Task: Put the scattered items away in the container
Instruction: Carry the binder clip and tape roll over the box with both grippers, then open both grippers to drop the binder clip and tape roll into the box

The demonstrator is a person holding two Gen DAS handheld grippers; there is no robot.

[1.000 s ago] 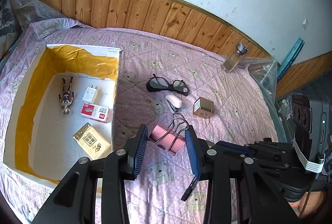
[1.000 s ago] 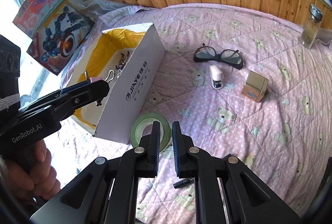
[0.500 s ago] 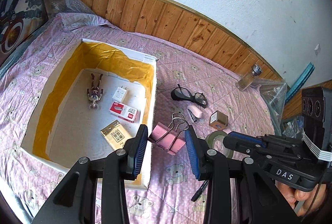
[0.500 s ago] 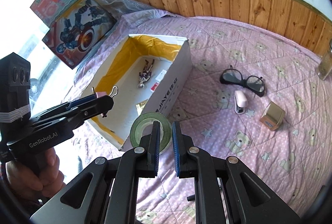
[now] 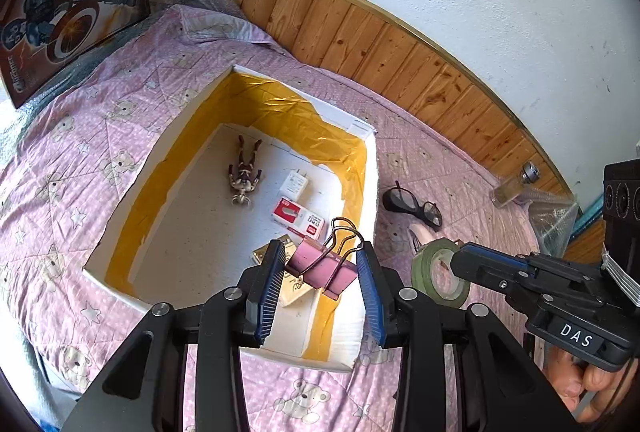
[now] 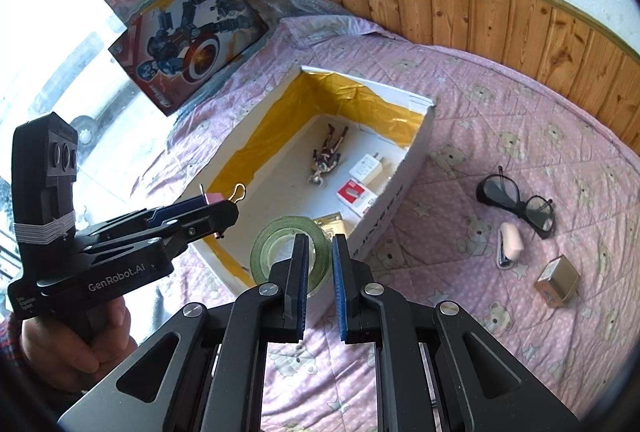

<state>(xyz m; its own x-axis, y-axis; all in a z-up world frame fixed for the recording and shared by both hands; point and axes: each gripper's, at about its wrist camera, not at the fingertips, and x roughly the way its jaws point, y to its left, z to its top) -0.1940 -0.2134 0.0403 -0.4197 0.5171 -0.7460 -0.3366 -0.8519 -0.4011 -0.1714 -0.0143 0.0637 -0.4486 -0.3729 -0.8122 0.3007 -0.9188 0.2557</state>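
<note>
A white box lined with yellow tape lies open on the pink quilt; a toy figure, a white charger, a red-and-white packet and a gold packet lie in it. My left gripper is shut on a pink binder clip, held above the box's near right corner. My right gripper is shut on the rim of a green tape roll, held in the air by the box's near wall. The left gripper hangs to its left.
On the quilt right of the box lie black glasses, a pink stapler and a small brown box. A glass shaker stands by the wood panelling. Toy cartons lean at the far left.
Both grippers have risen and swung left toward the box, the left carrying the clip, the right lifting the tape roll off the quilt. The box now sits under the left gripper.
</note>
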